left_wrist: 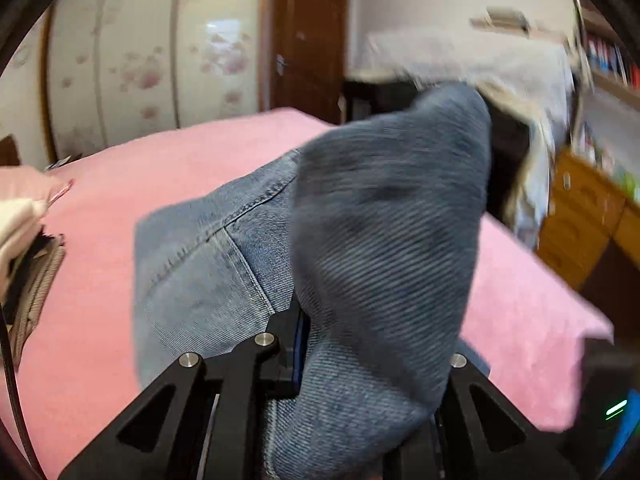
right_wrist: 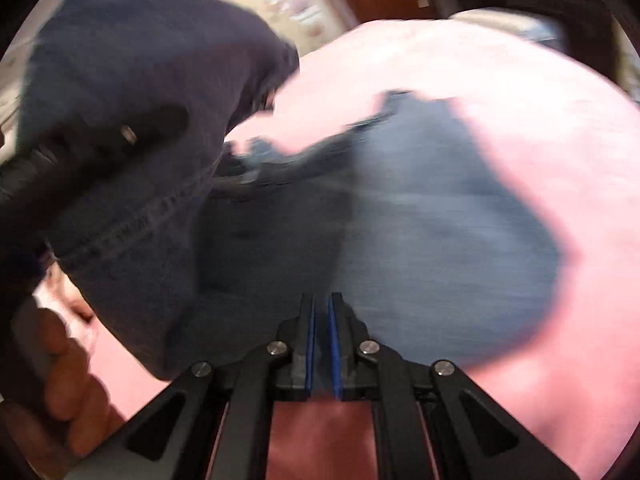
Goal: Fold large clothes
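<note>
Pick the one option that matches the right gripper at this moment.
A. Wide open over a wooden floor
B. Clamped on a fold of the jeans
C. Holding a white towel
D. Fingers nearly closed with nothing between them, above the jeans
D: in the right wrist view the right gripper shows a narrow bare gap between its blue pads, with the jeans on the pink bedspread beyond, while the left gripper grips denim.

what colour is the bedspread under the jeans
Pink; the soft pink bedspread shows best in the left wrist view.
</note>
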`<action>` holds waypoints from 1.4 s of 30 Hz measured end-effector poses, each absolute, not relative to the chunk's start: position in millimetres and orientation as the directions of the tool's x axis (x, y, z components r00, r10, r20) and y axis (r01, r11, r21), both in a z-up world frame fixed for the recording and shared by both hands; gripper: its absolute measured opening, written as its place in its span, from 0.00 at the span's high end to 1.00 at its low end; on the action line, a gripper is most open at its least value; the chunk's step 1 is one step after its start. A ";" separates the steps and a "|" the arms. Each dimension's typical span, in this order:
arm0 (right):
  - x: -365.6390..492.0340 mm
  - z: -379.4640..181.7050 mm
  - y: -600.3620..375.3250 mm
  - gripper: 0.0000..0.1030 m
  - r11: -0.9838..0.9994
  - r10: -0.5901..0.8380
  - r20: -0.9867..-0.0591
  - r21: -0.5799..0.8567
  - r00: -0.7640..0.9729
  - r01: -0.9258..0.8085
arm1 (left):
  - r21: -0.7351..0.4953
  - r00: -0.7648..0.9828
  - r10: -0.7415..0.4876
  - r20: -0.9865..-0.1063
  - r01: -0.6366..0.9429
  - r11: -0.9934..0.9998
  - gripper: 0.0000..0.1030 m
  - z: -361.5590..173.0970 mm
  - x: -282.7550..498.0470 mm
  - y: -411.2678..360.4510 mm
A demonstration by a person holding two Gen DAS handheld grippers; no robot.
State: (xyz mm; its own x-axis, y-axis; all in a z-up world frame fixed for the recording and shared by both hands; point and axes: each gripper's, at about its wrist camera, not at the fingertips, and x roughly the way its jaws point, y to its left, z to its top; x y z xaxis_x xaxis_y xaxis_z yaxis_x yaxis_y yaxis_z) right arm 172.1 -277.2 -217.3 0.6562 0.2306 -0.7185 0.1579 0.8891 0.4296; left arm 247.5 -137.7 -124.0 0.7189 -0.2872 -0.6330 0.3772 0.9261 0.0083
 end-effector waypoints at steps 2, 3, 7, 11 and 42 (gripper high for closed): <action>161.9 -218.6 -292.5 0.94 0.904 0.178 -0.744 0.383 0.644 0.193 | 0.055 0.691 -0.265 -0.673 0.405 0.913 0.87 -147.7 246.4 -157.4; 157.4 -218.6 -297.9 0.94 0.910 0.155 -0.752 0.361 0.640 0.204 | 0.091 0.688 -0.247 -0.682 0.415 0.905 0.87 -158.6 242.9 -165.0; 147.0 -215.9 -311.6 0.94 0.911 0.119 -0.751 0.342 0.650 0.229 | 0.179 0.700 -0.212 -0.682 0.441 0.879 0.87 -167.1 227.2 -179.9; 143.7 -214.2 -323.3 0.94 0.896 0.115 -0.732 0.369 0.671 0.249 | 0.177 0.713 -0.221 -0.665 0.439 0.881 0.87 -155.6 229.1 -176.0; 137.5 -126.5 -348.4 0.29 0.872 0.214 -0.680 0.456 0.702 0.176 | -0.105 0.696 -0.321 -0.642 0.334 0.937 0.02 -69.2 195.2 -68.5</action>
